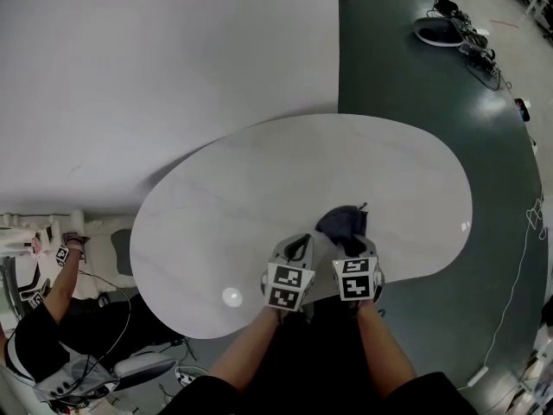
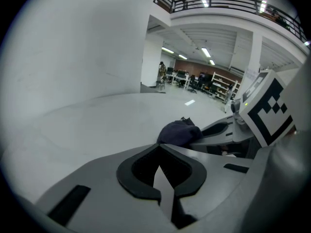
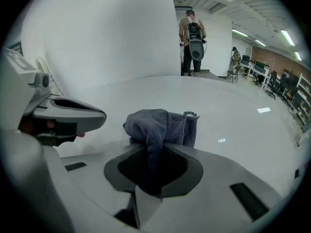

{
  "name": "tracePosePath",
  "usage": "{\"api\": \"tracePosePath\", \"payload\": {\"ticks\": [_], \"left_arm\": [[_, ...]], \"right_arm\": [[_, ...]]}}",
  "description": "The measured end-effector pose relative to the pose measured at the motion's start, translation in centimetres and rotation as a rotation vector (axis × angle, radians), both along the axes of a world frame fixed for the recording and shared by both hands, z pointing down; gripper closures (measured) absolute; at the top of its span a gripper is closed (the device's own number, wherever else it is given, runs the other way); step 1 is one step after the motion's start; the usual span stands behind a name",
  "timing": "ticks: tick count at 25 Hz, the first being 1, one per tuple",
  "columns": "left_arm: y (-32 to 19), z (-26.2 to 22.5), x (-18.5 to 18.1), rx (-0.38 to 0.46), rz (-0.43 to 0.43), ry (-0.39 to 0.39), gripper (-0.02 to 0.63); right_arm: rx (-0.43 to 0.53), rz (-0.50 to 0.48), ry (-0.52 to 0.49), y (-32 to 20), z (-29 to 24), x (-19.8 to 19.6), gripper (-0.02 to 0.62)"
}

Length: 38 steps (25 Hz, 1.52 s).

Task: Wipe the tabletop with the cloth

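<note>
A dark blue-grey cloth (image 1: 343,224) lies bunched on the white oval tabletop (image 1: 259,188) near its front edge. My right gripper (image 1: 354,251) is shut on the cloth (image 3: 158,126), whose folds stick out ahead of the jaws and rest on the table. My left gripper (image 1: 298,251) sits just left of it, shut with nothing between its jaws. From the left gripper view the cloth (image 2: 179,132) shows ahead to the right, beside the right gripper (image 2: 228,130).
A small round bright spot (image 1: 232,297) sits on the table's front left. A person (image 1: 34,335) crouches by equipment on the floor at the left. Cables and gear (image 1: 454,28) lie on the dark floor at the far right. Another person (image 3: 193,40) stands beyond the table.
</note>
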State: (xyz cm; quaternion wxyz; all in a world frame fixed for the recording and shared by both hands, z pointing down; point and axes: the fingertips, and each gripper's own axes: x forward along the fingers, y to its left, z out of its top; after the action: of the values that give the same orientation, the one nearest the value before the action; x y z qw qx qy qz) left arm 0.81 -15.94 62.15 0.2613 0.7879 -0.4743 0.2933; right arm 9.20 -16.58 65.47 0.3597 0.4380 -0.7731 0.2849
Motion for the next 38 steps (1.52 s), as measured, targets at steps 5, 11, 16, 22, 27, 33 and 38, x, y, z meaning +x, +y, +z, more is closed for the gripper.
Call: {"api": "tracePosePath", "payload": {"ticks": [5,11,16,22,27,33,38], "left_arm": [[-1.1,0.2,0.4,-0.021,0.002,0.013,0.600],[-2.8,0.0,1.3,-0.020,-0.007,0.013,0.600],[-4.8,-0.1,1.3,-0.009,-0.047,0.009,0.600],[-6.9,0.0,1.2,-0.011,-0.095,0.008,0.600],[-8.1,-0.5,1.1,0.003,-0.112,-0.006,0.600],[-8.6,-1.0,0.2,0.005,-0.140,-0.008,0.600],[-7.8,-0.9,-0.2,-0.003,-0.145,-0.006,0.600]], "right_arm": [[0.014,-0.008,-0.005,-4.2,0.1,-0.4,0.534],[0.030,-0.059,0.004,-8.7,0.0,-1.1,0.534],[0.050,-0.101,0.000,-12.4,-0.2,-1.5,0.534],[0.082,-0.123,-0.018,-16.3,-0.2,-2.0,0.534],[0.140,-0.172,-0.002,-20.2,-0.6,-2.5,0.534],[0.294,-0.235,0.033,-24.0,-1.0,-3.1,0.534],[0.364,-0.251,0.034,-25.9,-1.4,-3.0,0.534]]}}
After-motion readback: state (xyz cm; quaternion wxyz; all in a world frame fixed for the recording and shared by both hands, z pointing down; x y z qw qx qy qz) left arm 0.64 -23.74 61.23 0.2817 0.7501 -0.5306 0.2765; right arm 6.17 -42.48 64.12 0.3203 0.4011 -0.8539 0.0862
